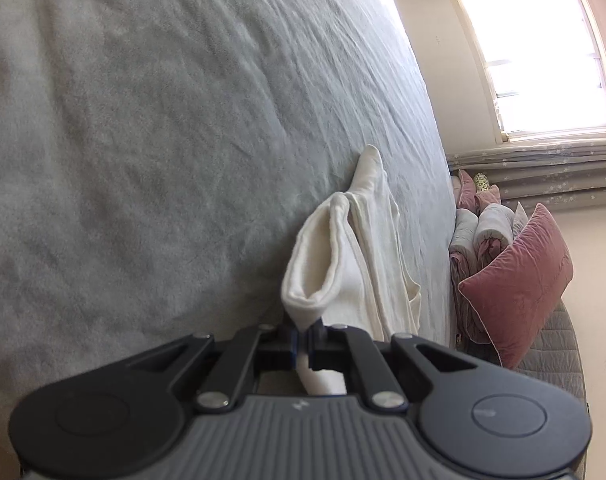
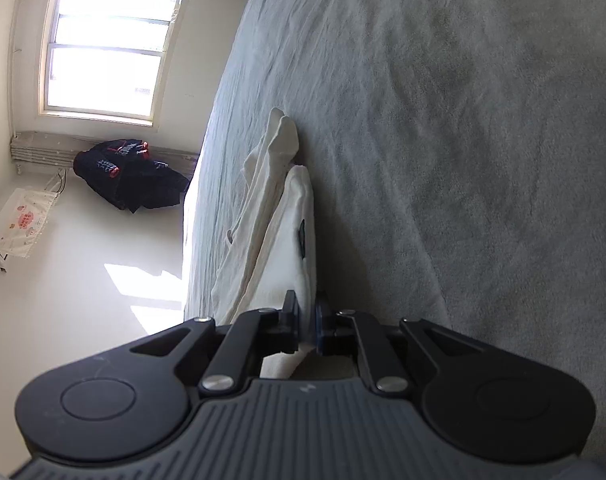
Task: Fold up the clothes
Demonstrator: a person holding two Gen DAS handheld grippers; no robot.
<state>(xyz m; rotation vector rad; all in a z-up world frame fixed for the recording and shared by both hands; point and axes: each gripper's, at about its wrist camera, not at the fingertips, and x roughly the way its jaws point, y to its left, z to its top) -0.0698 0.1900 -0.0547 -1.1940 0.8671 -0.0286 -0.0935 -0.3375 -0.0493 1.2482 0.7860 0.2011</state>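
My left gripper (image 1: 303, 338) is pinching an edge of the white cloth (image 1: 355, 256), and my right gripper (image 2: 307, 320) is pinching another edge of it. The cloth runs away from both grippers, bunched up on the grey bed cover (image 1: 143, 120). A pink pillow (image 1: 519, 284) and rolled blankets (image 1: 483, 232) sit at one end. A dark bundle of clothes (image 2: 127, 176) lies past the bed's far side, under the window (image 2: 107, 44).

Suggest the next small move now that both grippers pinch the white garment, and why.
Probably lift both corners together and carry them across to fold. The left gripper and right gripper are each shut on an edge of the white garment, whose far part lies on the grey bed, part folded.
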